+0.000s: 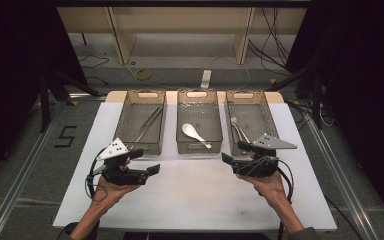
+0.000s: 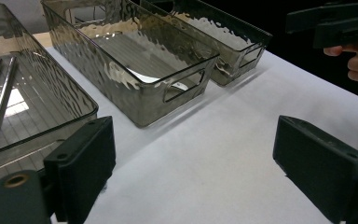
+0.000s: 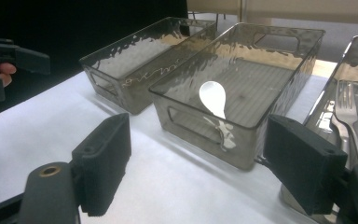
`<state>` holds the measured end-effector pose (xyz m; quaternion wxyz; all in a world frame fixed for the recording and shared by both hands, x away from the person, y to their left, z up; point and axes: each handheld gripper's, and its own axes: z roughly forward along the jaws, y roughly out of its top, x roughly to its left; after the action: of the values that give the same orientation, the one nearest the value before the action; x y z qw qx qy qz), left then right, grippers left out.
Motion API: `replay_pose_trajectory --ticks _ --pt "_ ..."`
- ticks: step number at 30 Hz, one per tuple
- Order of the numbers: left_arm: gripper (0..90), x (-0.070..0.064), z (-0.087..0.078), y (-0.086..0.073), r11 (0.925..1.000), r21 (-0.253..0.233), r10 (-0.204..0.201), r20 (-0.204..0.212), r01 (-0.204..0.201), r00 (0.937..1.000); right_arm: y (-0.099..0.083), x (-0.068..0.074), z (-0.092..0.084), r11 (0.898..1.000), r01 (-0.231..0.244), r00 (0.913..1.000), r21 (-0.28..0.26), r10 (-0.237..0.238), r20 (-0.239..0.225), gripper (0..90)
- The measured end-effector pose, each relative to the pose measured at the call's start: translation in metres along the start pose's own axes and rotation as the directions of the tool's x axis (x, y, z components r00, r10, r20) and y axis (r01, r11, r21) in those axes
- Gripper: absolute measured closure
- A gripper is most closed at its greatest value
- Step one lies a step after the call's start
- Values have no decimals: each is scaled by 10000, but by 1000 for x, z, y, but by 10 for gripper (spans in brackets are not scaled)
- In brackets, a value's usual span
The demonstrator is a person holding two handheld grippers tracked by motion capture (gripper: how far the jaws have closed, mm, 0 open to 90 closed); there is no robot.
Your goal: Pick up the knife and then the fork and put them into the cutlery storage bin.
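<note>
Three bins at twelve o'clock: chopsticks (image 1: 147, 123), white spoon (image 1: 194, 134), forks (image 1: 239, 130); we hold left gripper (image 1: 152, 170) and right gripper (image 1: 226, 159) wide, empty.

Obstacles: three smoked clear bins in a row across upper centre of the high view — left bin (image 1: 141, 121), middle bin (image 1: 199, 120), right bin (image 1: 250, 120) — narrow gaps between. Free room: bare white tabletop (image 1: 195, 195) across lower centre, open between left gripper (image 1: 150, 161) and right gripper (image 1: 234, 154).
</note>
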<state>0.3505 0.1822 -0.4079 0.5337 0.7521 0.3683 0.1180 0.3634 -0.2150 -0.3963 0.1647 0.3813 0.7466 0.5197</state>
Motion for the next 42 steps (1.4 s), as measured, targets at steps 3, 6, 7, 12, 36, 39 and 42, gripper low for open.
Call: replay_pose_trajectory --ticks 3,6,7,12,36,39,42 --pt "125 0 0 0 10000 9 45 19 -45 10000 -3 1 -4 10000 -7 10000 -59 7 2 238" --pt "124 0 0 0 10000 -10 29 37 -29 10000 -6 1 -8 9999 -36 10000 -159 36 19 227" --pt "125 0 0 0 10000 -10 29 32 -29 10000 -7 2 -9 9999 -34 10000 -161 35 45 224" --pt "125 -1 0 0 10000 -26 24 26 -24 10000 -13 3 -14 9999 10 10000 -115 -10 49 209" --pt "124 -1 -1 0 9999 -56 116 83 -115 9999 -46 9 -32 9999 -15 9994 -138 20 357 166" --pt "124 -1 -2 0 9999 -88 125 112 -124 9999 -50 8 -33 10000 -15 9989 -20 15 459 165" --pt "124 -1 -2 0 9999 -112 94 123 -92 9999 -56 7 -34 10000 -20 9981 91 14 614 165"
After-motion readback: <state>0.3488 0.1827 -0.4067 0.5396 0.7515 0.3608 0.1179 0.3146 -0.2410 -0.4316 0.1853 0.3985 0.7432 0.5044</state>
